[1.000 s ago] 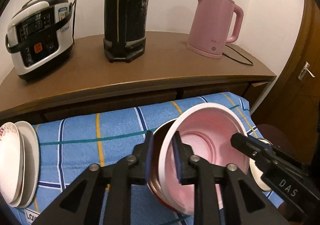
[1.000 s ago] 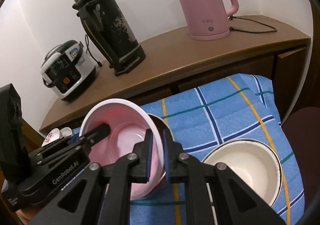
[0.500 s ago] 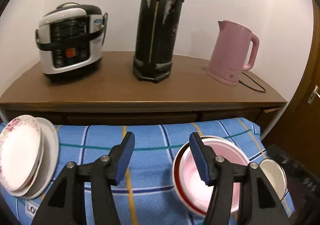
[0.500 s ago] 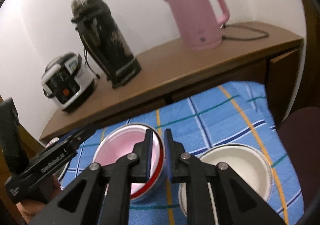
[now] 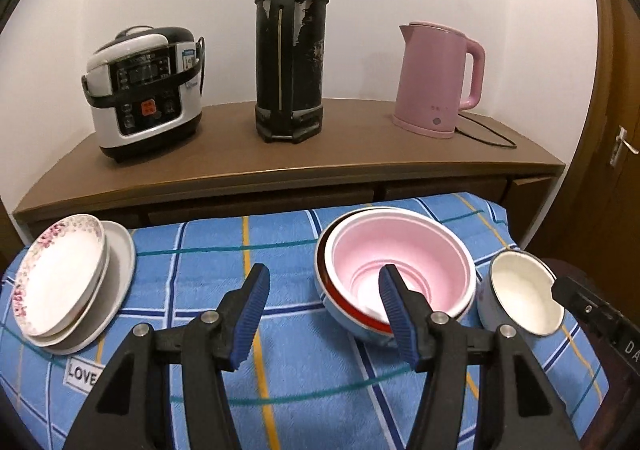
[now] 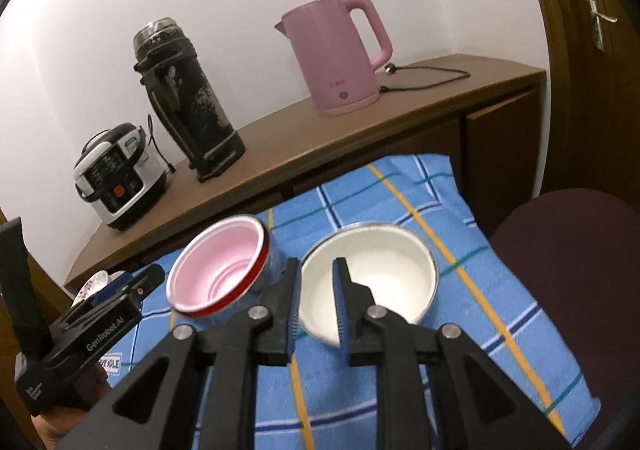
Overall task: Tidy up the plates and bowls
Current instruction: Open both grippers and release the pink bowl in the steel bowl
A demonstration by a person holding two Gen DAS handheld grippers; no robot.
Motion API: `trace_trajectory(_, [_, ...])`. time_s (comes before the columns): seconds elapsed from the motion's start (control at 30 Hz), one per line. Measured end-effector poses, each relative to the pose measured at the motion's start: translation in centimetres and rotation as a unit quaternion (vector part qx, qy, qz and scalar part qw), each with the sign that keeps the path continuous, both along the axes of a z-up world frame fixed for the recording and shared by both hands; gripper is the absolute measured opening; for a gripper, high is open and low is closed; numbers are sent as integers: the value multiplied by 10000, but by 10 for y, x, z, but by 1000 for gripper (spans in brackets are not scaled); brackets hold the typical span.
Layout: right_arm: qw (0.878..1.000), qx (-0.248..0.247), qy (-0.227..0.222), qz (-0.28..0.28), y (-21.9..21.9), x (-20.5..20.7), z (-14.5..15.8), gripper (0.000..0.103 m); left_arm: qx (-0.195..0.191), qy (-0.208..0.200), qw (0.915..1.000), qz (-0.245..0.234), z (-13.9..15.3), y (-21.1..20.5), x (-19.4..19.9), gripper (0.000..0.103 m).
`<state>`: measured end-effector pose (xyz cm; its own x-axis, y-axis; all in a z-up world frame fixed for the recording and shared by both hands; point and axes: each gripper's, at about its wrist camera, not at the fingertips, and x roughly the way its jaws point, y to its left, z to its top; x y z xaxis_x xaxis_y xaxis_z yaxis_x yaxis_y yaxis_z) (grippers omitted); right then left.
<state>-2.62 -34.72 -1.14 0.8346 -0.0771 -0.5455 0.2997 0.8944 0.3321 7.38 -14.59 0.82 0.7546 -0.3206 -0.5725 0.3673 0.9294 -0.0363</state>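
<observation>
Looking along the left gripper (image 5: 324,314), its jaws stand spread wide and grip nothing, above the blue checked cloth (image 5: 280,250); this view alone gives a clear sight of the stack of 3 plates (image 5: 68,278) at the cloth's left edge, which the right wrist view shows only as a sliver behind the left gripper's body. Nested in a red-rimmed bowl (image 5: 352,314), the pink bowl (image 5: 400,270) sits just beside the white bowl (image 5: 524,298). From the right wrist view, the right gripper (image 6: 316,290) has its jaws opening, a narrow gap with nothing between the pads, poised over the white bowl's near rim. That bowl's right side is cut off in the left view by the right gripper's body. Behind, a sideboard (image 5: 320,154) carries a rice cooker (image 5: 144,90), black flask (image 5: 292,46) and pink kettle (image 5: 436,78).
</observation>
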Motion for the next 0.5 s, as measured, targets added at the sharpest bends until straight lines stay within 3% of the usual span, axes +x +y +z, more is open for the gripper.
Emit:
trace_trajectory(0.17, [10000,-39,-33,41,10,-13,1,44,-3,17,10000,82,1,5,-11,59])
trace_trajectory(0.5, [10000,42,25,-9,10,-33,-1,44,122,38,9999,6,1,0,-30,59])
